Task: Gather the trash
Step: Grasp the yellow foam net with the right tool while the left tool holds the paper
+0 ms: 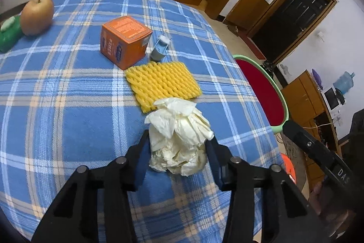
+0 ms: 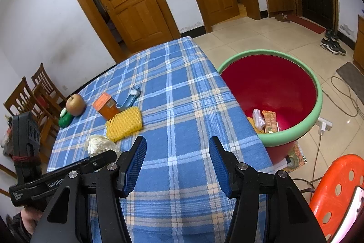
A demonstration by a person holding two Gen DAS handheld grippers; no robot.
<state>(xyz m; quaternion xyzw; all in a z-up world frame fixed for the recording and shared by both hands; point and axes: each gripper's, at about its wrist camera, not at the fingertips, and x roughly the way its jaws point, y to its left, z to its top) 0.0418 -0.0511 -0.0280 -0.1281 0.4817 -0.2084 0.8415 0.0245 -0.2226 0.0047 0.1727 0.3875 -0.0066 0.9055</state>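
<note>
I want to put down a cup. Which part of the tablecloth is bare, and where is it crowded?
Bare: the tablecloth between the yellow foam net and the bin-side edge. Crowded: the strip holding apple, orange box, net and crumpled tissue.

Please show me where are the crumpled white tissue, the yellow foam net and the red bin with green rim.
crumpled white tissue (image 1: 179, 140): left wrist view, middle of the wad, between the left gripper's fingers.
yellow foam net (image 1: 162, 83): left wrist view, centre of its woven face.
red bin (image 2: 273, 88): right wrist view, bare inner wall.
</note>
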